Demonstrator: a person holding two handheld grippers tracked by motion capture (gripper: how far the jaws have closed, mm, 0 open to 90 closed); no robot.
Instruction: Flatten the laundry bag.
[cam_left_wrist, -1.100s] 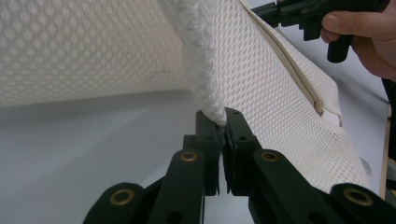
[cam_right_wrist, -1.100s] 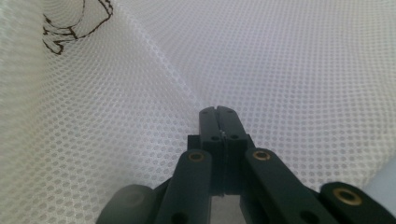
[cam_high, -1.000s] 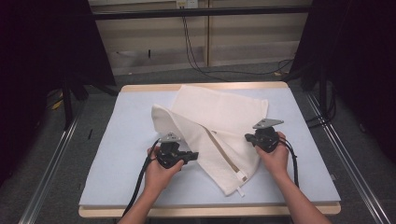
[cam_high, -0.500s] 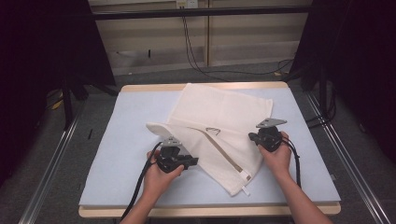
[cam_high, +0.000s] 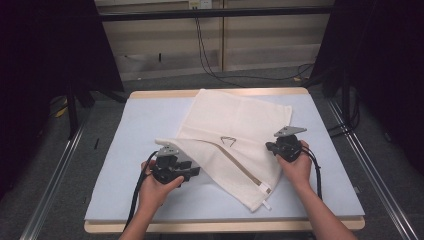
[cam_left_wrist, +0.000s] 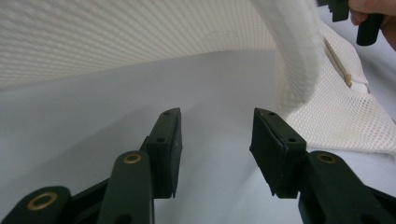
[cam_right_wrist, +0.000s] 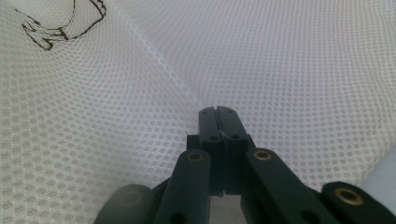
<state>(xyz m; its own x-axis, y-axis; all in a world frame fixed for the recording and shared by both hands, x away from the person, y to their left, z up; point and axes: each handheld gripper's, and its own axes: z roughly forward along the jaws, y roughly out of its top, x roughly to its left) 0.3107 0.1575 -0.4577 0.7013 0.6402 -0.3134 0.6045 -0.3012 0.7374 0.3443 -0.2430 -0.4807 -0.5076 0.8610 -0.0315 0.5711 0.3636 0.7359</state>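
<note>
A cream mesh bag (cam_high: 235, 125) lies spread on the pale blue table mat (cam_high: 125, 130), its near-left flap folded over along a zipper (cam_high: 247, 172). My left gripper (cam_high: 196, 170) sits at the flap's near-left corner. Its jaws have just been opening and it (cam_left_wrist: 217, 126) is now open, with only mat between the pads. The flap (cam_left_wrist: 116, 37) arches just beyond them. My right gripper (cam_high: 271, 146) is at the bag's right edge. In the right gripper view it (cam_right_wrist: 217, 109) is shut, pinching the mesh (cam_right_wrist: 280, 56), and a crease runs to its tips.
A small dark triangular mark (cam_high: 228, 141) shows on the bag near the fold. The zipper pull (cam_high: 265, 204) hangs off the bag's near corner. The wooden table edge (cam_high: 220, 227) runs along the front. Metal rails flank the table on both sides.
My left gripper has let go of the flap and drawn back to the left. The flap has settled lower and flatter, uncovering the dark mark. The right hand has kept still.
</note>
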